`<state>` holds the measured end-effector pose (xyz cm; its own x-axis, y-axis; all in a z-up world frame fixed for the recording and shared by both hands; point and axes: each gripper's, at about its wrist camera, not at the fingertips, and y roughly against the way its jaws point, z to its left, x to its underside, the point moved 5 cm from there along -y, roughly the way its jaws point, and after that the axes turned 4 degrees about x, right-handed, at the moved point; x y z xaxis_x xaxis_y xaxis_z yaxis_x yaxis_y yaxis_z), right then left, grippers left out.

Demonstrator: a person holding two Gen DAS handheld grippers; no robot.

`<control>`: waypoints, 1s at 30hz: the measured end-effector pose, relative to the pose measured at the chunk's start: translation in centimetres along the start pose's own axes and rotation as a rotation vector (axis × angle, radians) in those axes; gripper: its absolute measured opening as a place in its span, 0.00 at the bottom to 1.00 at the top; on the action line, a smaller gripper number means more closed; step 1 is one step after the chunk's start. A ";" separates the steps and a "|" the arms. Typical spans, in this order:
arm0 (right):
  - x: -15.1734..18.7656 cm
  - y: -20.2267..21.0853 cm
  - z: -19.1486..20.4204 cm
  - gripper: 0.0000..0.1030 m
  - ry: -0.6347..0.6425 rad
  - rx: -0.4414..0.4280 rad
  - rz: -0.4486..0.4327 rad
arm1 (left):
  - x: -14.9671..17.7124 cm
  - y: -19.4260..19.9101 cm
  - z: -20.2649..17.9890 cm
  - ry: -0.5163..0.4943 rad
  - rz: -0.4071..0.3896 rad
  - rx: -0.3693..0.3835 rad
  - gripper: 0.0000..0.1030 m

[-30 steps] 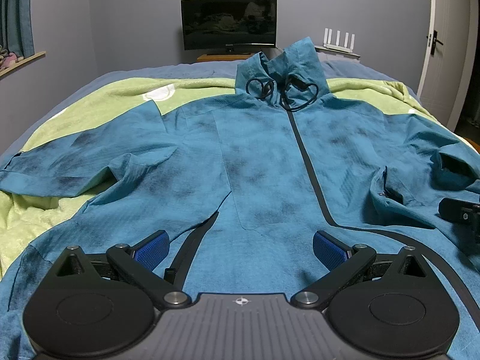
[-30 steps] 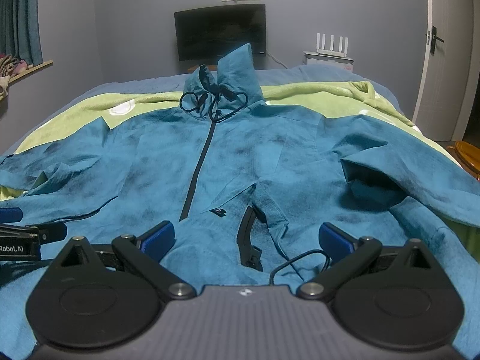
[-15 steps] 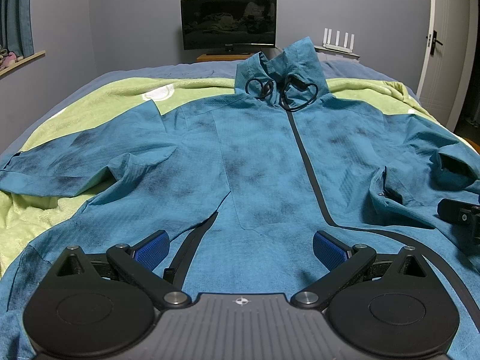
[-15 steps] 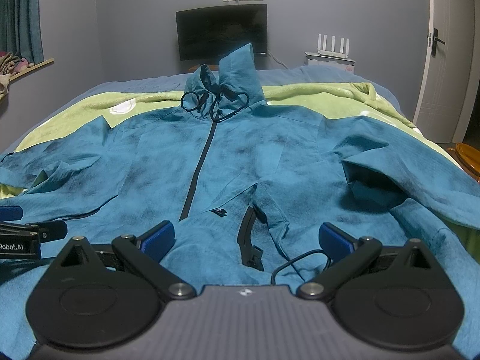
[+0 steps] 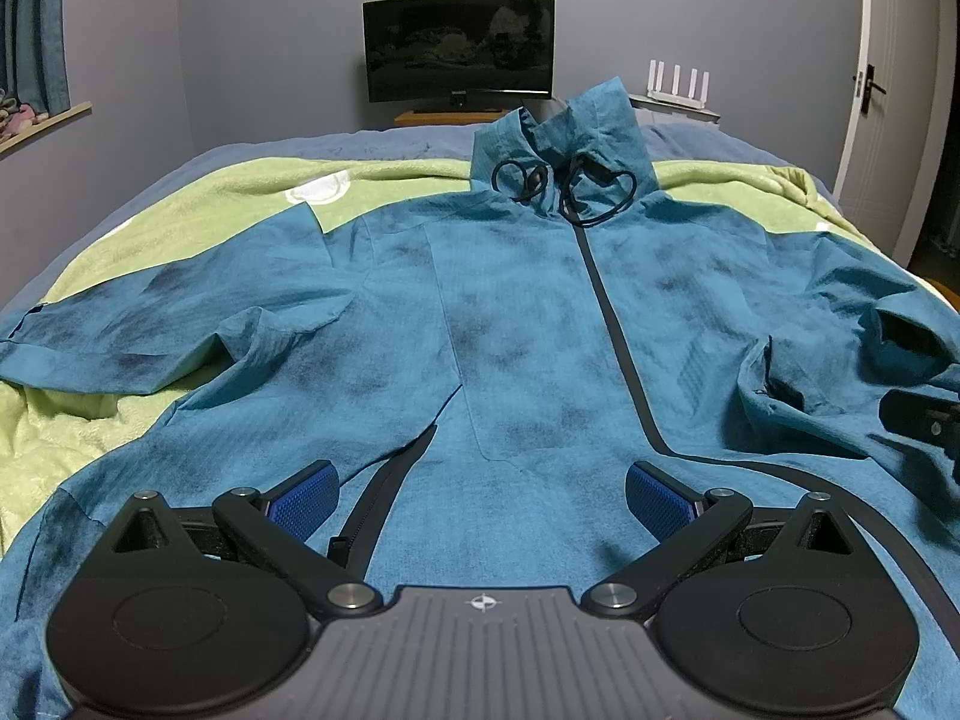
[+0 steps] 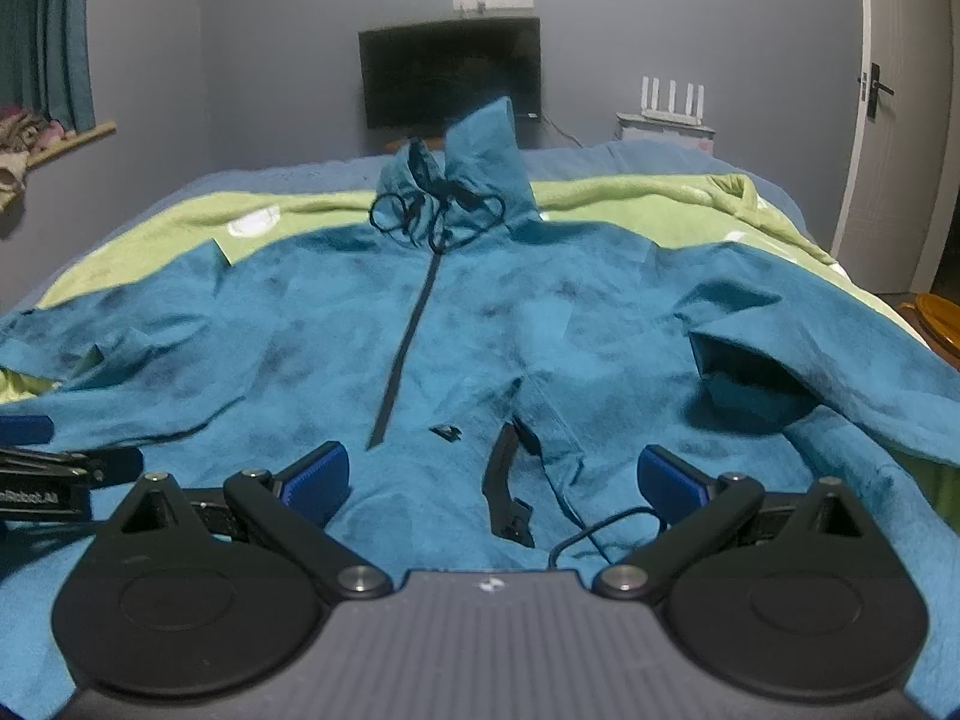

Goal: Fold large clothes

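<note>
Nearest the left wrist camera, the left gripper (image 5: 480, 498) hovered low over the hem of a teal jacket (image 5: 522, 312), its two blue-padded fingers spread wide with nothing between them. A dark pocket zip (image 5: 384, 498) lay just inside the left pad. The right gripper (image 6: 492, 480) sat likewise over the hem further to the right, fingers wide apart and empty, with a black cord loop (image 6: 600, 531) and a dark zip flap (image 6: 507, 492) lying on the fabric between them. Each gripper showed at the edge of the other's view.

The jacket lay front up, spread across a pale green blanket (image 5: 198, 210) on a bed. Its dark main zip (image 5: 606, 312) ran up the middle to the collar. The left sleeve (image 5: 150, 330) stretched out to the side, rumpled; the right sleeve (image 6: 810, 354) was bunched into raised folds. At the far end the hood (image 5: 564, 138) stood up, with black drawcords (image 5: 570, 186) looped beneath it.

Beyond the bed, a dark monitor (image 5: 459, 48) stood against a grey wall, a white router (image 5: 675, 84) to its right, a white door (image 5: 888, 90) at the far right and a blue curtain (image 5: 33, 36) at the far left.
</note>
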<state>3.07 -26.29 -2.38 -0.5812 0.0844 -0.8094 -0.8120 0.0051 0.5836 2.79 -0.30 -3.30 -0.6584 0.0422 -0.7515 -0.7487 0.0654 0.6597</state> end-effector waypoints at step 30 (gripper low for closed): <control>-0.7 -1.2 -38.2 1.00 -0.900 0.424 0.157 | -3.3 -6.1 0.6 -0.077 0.072 0.084 1.00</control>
<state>2.43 -64.39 -5.07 -0.2809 0.8352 -0.4728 -0.5416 0.2687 0.7965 9.52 -0.26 -4.86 -0.7003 0.1263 -0.7026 -0.6882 0.1421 0.7114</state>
